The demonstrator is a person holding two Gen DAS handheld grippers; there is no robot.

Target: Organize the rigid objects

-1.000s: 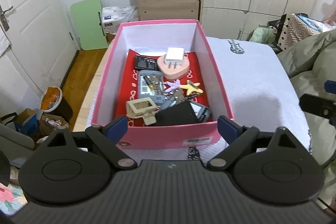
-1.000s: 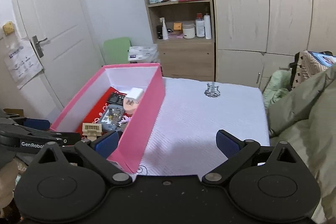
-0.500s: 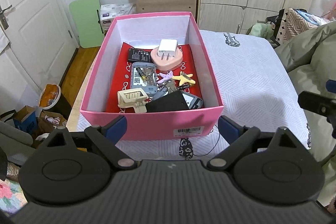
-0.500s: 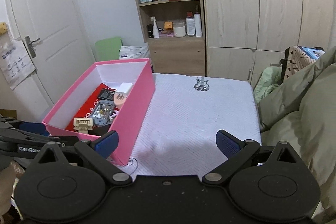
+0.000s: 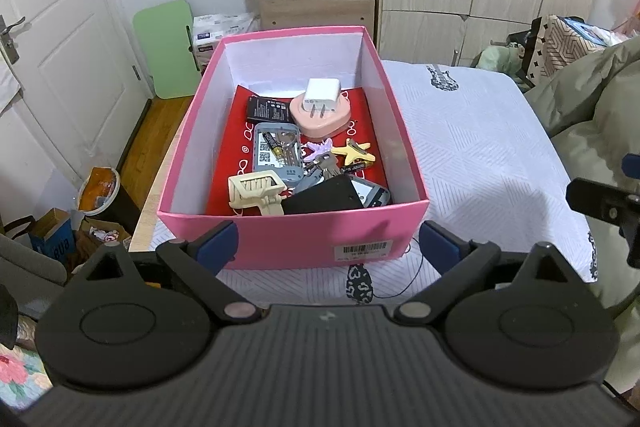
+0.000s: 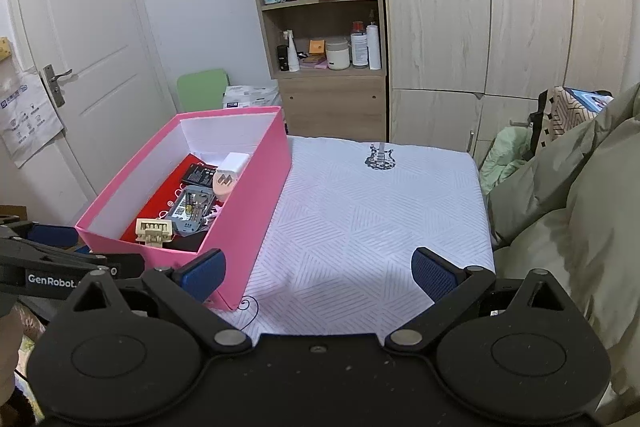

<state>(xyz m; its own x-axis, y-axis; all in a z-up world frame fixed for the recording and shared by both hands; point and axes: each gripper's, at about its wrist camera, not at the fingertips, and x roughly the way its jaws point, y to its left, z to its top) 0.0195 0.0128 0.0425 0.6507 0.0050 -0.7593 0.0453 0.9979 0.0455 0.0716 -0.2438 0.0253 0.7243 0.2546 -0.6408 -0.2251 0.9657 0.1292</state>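
Observation:
A pink box (image 5: 288, 235) stands on the white cloth-covered table (image 5: 472, 131) and also shows in the right wrist view (image 6: 256, 195). It holds several small items: a white charger (image 5: 321, 98) on a pink case (image 5: 320, 119), a grey device (image 5: 277, 155), a beige hair clip (image 5: 256, 193), a yellow star clip (image 5: 354, 151), keys (image 5: 326, 163) and a black wallet (image 5: 324, 201). My left gripper (image 5: 328, 247) is open and empty, just before the box's near wall. My right gripper (image 6: 318, 273) is open and empty, over the cloth right of the box.
A wooden shelf unit (image 6: 324, 27) with bottles and wardrobes (image 6: 500, 19) stand behind the table. A white door (image 6: 80, 39) is at the left. An olive coat (image 6: 568, 195) lies at the right. Boxes and a bin (image 5: 96, 191) sit on the floor left.
Both grippers have drawn back and up from the box, so it looks smaller and farther. Both stay open and empty. The box's contents have not moved.

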